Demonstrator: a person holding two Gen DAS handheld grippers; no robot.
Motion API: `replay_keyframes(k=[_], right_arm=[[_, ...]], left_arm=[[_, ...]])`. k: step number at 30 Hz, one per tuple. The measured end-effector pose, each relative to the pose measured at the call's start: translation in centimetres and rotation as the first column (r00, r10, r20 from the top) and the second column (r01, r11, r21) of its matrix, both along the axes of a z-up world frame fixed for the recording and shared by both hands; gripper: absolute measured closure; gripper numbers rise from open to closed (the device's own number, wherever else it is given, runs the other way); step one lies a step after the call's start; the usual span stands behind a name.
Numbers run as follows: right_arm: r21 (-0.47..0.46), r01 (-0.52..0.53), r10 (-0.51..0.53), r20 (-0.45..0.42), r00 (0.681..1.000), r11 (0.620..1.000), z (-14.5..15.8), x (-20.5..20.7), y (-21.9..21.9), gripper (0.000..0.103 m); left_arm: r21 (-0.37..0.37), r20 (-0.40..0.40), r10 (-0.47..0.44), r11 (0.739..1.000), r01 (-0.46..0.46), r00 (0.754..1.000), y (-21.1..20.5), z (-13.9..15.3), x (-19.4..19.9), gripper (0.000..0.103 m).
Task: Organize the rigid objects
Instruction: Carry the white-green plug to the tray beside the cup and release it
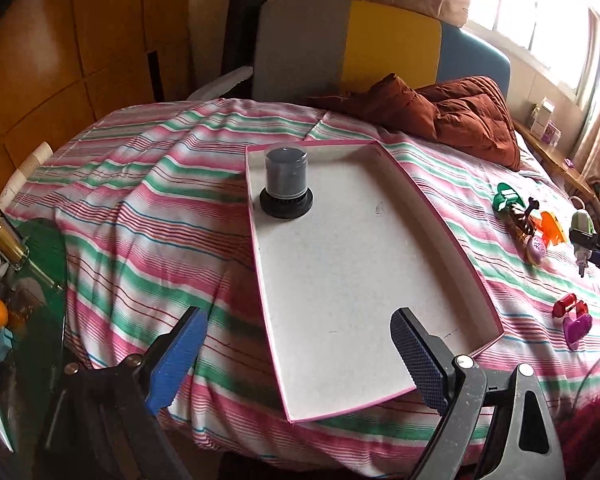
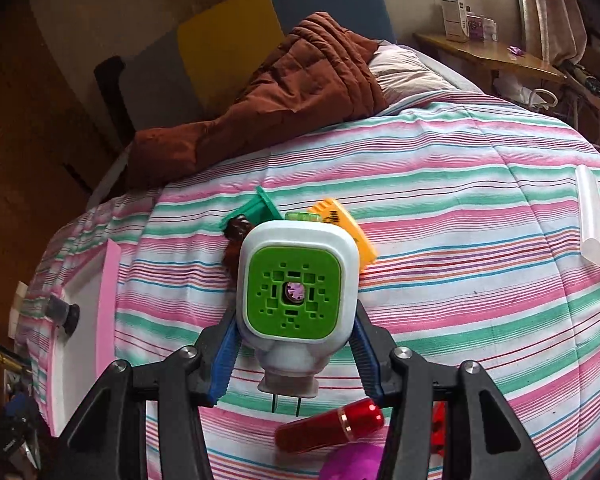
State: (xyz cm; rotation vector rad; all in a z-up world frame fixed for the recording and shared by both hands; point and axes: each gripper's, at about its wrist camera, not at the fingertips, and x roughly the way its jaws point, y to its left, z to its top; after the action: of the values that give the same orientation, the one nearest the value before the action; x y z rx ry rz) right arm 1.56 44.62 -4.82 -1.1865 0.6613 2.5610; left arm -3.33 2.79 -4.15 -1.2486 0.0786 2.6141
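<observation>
A white tray with a pink rim lies on the striped bedspread. A dark round canister on a black base stands in its far left corner. My left gripper is open over the tray's near end, with nothing between its blue pads. My right gripper is shut on a white plug-in device with a green perforated face, held above the bed with its prongs toward the camera. The left wrist view shows that device at the far right. The tray rim and canister appear at the left of the right wrist view.
Small items lie on the bed right of the tray: a green clip, an orange clip, a purple egg, a red tube, a purple heart. A clear tube lies further right. A brown quilt is heaped by the headboard.
</observation>
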Motion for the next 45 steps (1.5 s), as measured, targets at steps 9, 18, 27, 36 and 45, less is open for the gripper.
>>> replay_keyframes(k=[9,18,27,36,45], right_arm=[[-0.003,-0.311,0.311,0.05,0.949,0.95,1.4,-4.3,-13.4,0.052],[-0.005,-0.527,0.521,0.152,0.84,0.85,-0.8,-9.3,-25.0,0.052],[-0.034,-0.555,0.55,0.202,0.81,0.831,-3.6,-11.5,-29.8,0.052],[-0.03,-0.577,0.566,0.239,0.789,0.816,-4.6,-14.3,-33.1,0.051],[-0.035,-0.578,0.567,0.256,0.783,0.815,-5.5,-15.6,-34.8,0.05]], left_arm=[[0.034,0.006,0.051,0.998,-0.051,0.999,-2.2,0.0,0.2,0.009],[0.048,0.012,0.103,0.993,-0.103,0.995,-4.5,-0.1,0.0,0.009],[0.064,0.017,0.136,0.989,-0.136,0.991,-6.3,-0.2,0.0,0.009],[0.07,0.04,0.167,0.983,-0.17,0.985,-7.6,-0.8,-0.3,0.009],[0.066,0.053,0.193,0.978,-0.196,0.98,-8.3,-1.0,-0.6,0.009]])
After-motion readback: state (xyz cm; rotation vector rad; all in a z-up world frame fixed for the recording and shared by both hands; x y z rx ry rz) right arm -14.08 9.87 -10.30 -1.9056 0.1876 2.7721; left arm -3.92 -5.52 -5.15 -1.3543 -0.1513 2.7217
